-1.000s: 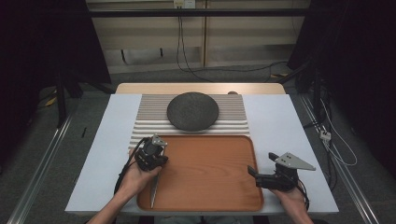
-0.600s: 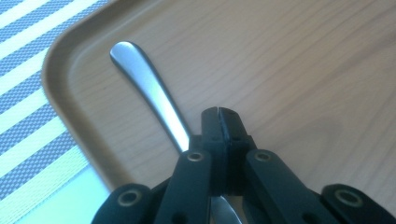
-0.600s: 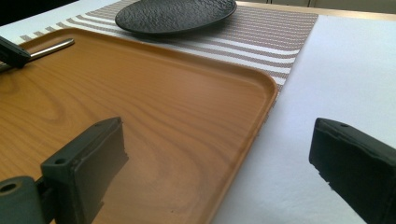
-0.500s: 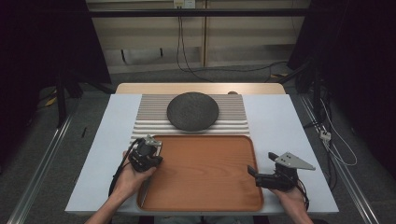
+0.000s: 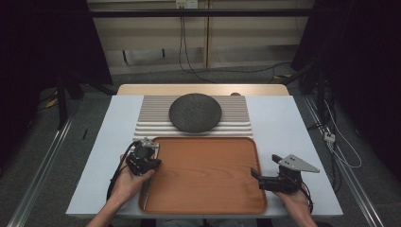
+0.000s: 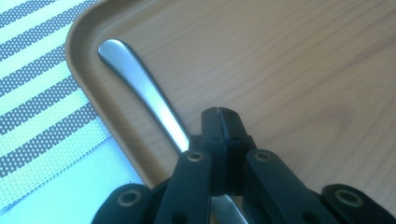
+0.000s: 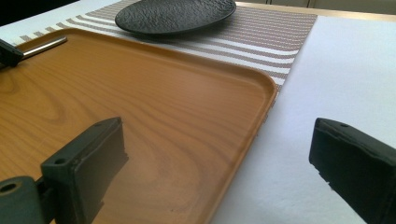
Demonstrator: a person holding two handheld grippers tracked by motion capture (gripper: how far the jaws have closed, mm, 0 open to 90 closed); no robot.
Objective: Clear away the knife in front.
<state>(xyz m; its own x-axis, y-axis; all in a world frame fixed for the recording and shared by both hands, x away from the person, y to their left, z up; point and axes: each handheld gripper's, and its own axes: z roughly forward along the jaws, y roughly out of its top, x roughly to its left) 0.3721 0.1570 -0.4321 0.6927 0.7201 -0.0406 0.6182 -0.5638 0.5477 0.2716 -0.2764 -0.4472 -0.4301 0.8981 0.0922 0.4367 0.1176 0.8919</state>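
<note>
while the silver utensil (image 6: 140, 88) lies along the left edge of the wooden tray (image 5: 203, 208) with the left gripper (image 6: 219, 112) pinched shut above it, the right gripper (image 7: 215, 154) waits wide open at the tray's right edge, so any lifting looks not yet done.

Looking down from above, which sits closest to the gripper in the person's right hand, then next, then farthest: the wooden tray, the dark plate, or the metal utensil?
From the right gripper:
1. Wooden tray, its right edge beside the tips.
2. Metal utensil, along the tray's left rim under the left gripper.
3. Dark plate, on the striped mat beyond the tray.
</note>
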